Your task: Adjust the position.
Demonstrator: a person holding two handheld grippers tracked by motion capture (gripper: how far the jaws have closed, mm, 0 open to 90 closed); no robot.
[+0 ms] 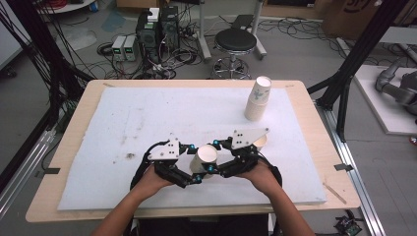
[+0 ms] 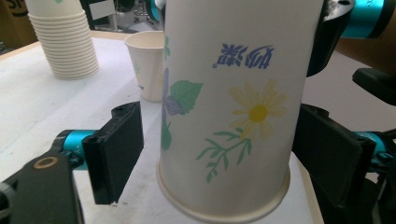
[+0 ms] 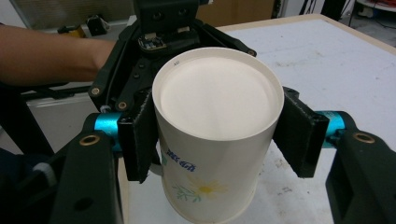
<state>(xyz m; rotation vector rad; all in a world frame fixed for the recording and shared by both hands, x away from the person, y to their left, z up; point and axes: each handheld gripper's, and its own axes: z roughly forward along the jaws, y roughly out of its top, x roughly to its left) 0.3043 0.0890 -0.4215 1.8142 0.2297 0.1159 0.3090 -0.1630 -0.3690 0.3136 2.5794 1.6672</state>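
High view shows an inverted white floral-printed paper cup [image 1: 206, 156] gripped between the right gripper [image 1: 212, 156] jaws, the left gripper [image 1: 193, 163] open around it near the tabletop's [image 1: 74, 147] front; placement outstanding.

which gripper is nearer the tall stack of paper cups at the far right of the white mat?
Right. The right gripper sits nearer the tall stack of paper cups, toward the person from it. The left gripper is farther left, across the upside-down floral paper cup.
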